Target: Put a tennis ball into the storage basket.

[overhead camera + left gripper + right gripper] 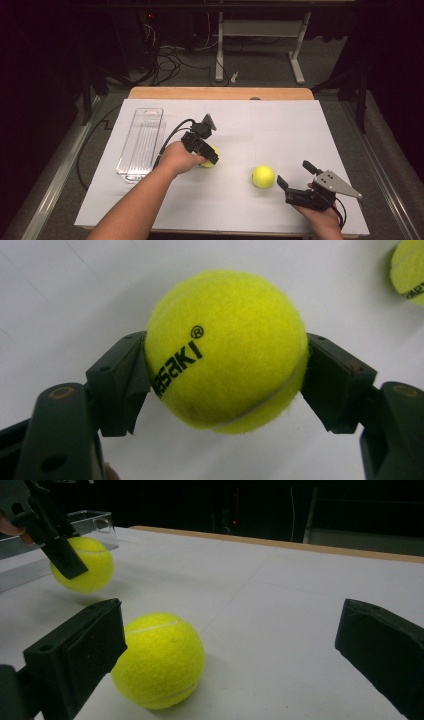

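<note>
The fuzzy yellow tennis ball (226, 350) bears black letters "asaki" with an ® mark; the word's start is hidden.

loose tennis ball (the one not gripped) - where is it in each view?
High view: loose tennis ball right of centre, just left of the open right gripper.
Left gripper view: top right corner, cut by the edge.
Right gripper view: lower left, beside the near jaw.
Shared landmark: gripped tennis ball in the left gripper.

Right of and beyond the loose tennis ball (263, 176), the desk (280, 125) lies bare. Left of it, a clear tray (141, 142) blocks passage.
</note>
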Tool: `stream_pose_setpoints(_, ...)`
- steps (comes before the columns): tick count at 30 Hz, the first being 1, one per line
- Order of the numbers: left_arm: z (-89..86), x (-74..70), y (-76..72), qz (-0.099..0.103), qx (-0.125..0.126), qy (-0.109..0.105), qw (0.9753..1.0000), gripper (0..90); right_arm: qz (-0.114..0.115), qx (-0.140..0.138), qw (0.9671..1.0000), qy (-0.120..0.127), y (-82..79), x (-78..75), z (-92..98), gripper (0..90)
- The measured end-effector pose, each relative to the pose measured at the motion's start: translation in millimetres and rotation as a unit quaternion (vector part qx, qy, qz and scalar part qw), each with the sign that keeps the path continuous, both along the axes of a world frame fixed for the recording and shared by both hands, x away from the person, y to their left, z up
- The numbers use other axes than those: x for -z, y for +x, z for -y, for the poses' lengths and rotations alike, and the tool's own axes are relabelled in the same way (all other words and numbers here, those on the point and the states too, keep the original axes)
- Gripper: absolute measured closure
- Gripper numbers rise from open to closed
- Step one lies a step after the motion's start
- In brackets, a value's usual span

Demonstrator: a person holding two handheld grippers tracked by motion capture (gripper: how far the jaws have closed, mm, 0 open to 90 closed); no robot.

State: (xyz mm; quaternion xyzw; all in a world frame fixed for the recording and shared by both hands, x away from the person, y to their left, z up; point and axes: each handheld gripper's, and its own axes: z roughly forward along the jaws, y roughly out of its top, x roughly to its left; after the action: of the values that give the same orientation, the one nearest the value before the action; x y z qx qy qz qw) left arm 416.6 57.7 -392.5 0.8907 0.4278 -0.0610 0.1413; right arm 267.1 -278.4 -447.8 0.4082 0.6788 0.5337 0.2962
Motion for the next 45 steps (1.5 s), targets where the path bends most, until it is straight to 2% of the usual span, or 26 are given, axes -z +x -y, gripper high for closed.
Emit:
stream_pose_setpoints(9,-4.8,-9.2,-10.4,0.003,0.002,0.01,0.9999,26.6,0.0,-0.001,1.0,-0.002,0.2,0.2,-0.5,0.5)
stream_pose_setpoints(15,-11.6,-14.2,-16.2,-0.017,0.006,0.008,0.9998,26.7,0.002,-0.002,1.0,-0.004,0.2,0.0,-1.0,0.5)
stream_pose_setpoints(29,-23.6,-24.2,-31.4,-0.04,0.015,0.024,0.9988,26.8,-0.001,-0.002,1.0,-0.005,0.0,0.2,-2.1,0.5)
stream_pose_setpoints(37,-34.3,-25.8,-34.5,-0.056,0.016,0.008,0.9983,26.8,-0.001,-0.002,1.0,-0.005,0.0,0.5,-2.4,0.5)
stream_pose_setpoints(45,-42.1,-32.0,-37.3,-0.063,0.026,0.013,0.9976,26.6,-0.002,-0.002,1.0,-0.006,-0.1,0.6,-2.7,0.5)
